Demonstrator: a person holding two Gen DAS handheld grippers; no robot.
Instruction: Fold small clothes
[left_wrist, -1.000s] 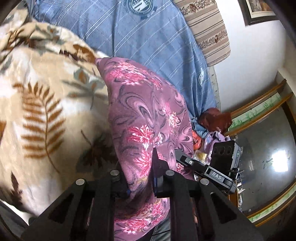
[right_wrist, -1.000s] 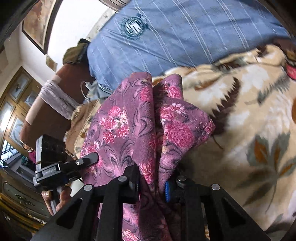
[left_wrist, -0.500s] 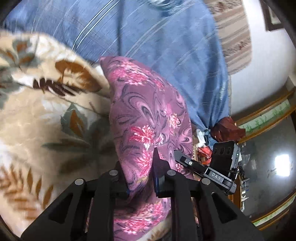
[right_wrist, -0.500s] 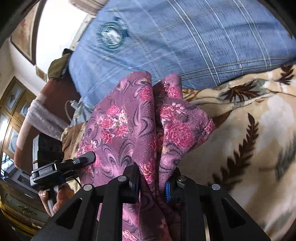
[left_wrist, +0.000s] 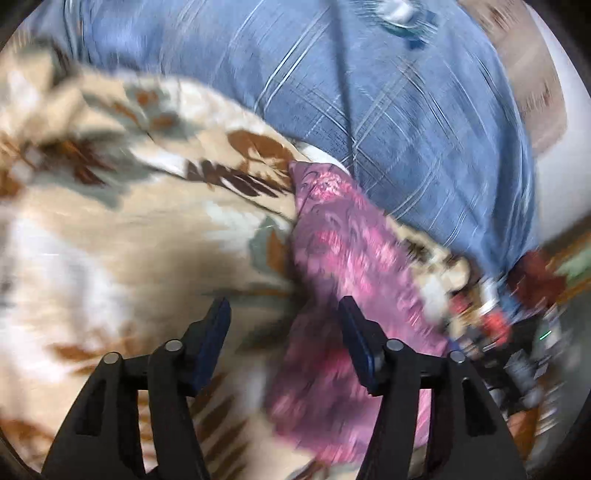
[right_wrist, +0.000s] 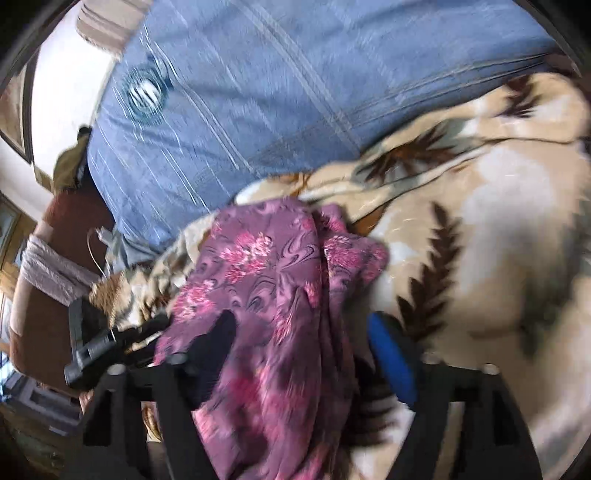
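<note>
A small purple garment with pink flowers (left_wrist: 343, 258) lies folded on a beige leaf-print blanket (left_wrist: 110, 240). In the left wrist view my left gripper (left_wrist: 282, 314) is open, its fingers spread apart, with the garment's near end lying between and past the right finger. In the right wrist view the garment (right_wrist: 280, 288) drapes between the open fingers of my right gripper (right_wrist: 303, 336), resting loose on the blanket (right_wrist: 498, 240). Both views are motion-blurred.
A blue striped bedsheet (left_wrist: 369, 92) covers the bed behind the blanket; it also shows in the right wrist view (right_wrist: 277, 81). The other gripper's black body (right_wrist: 88, 343) shows at the left. A brown sofa arm (right_wrist: 40, 302) and clutter (left_wrist: 517, 295) stand beyond the bed edge.
Both grippers were shut on the purple garment and held it up; now both have opened and the garment has dropped onto the blanket.
</note>
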